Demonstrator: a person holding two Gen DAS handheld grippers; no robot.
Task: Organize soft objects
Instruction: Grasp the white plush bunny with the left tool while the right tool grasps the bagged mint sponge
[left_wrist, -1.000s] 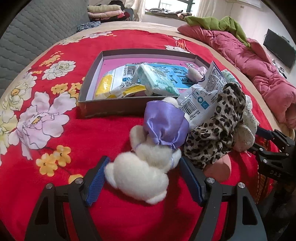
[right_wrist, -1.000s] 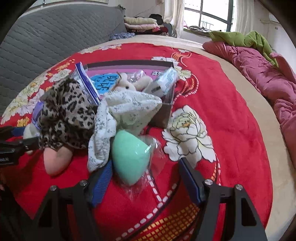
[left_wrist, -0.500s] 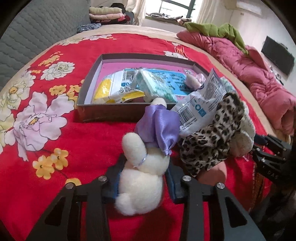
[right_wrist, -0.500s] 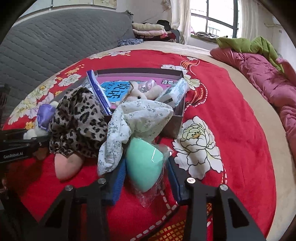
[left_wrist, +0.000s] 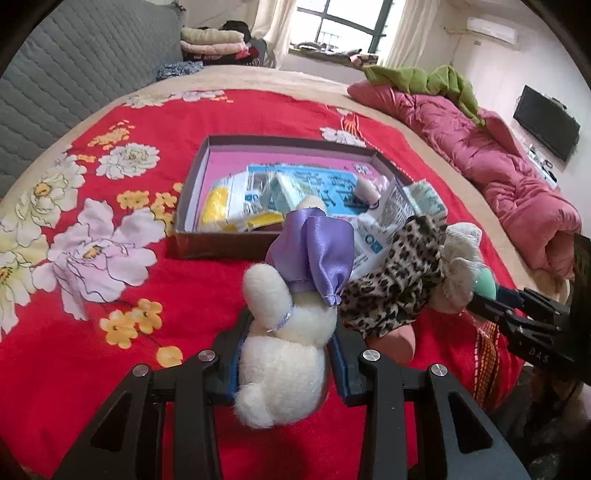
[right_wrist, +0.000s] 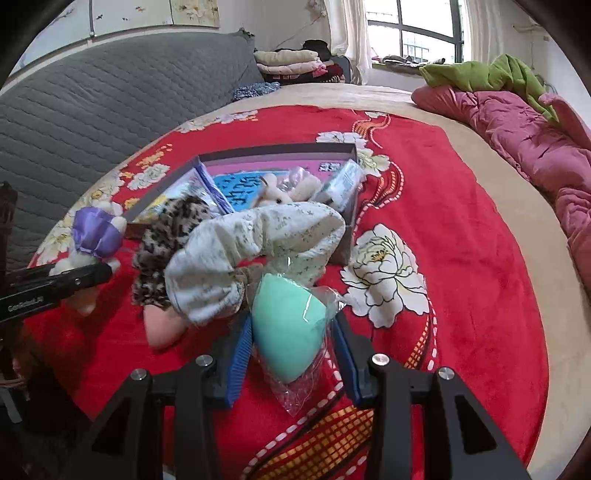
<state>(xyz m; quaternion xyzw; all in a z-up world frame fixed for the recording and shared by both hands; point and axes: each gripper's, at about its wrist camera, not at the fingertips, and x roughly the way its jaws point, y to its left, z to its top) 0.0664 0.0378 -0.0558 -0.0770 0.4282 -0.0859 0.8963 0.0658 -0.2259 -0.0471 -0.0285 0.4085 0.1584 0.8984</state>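
Observation:
My left gripper (left_wrist: 286, 350) is shut on a white plush rabbit (left_wrist: 284, 350) in a purple satin dress and holds it just above the red bedspread. My right gripper (right_wrist: 290, 343) is shut on a mint green sponge (right_wrist: 288, 325) in a clear wrapper. A leopard-print scrunchie (left_wrist: 395, 280), a pale floral scrunchie (right_wrist: 251, 251) and a pink sponge (right_wrist: 162, 325) lie in a pile between them. A shallow box (left_wrist: 192, 192) with a pink floor holds packets and a small plush toy (right_wrist: 273, 192). The rabbit also shows at the left of the right wrist view (right_wrist: 92, 236).
The red flowered bedspread (left_wrist: 92, 258) covers the bed. A pink quilt (left_wrist: 498, 155) with a green cloth lies along the right. A grey quilted headboard (right_wrist: 92, 110) stands at the left. Folded clothes (left_wrist: 214, 44) are stacked at the back.
Both grippers went from open to shut, the left on the plush rabbit, the right on the mint sponge. Both now hold their objects slightly raised and nearer the box.

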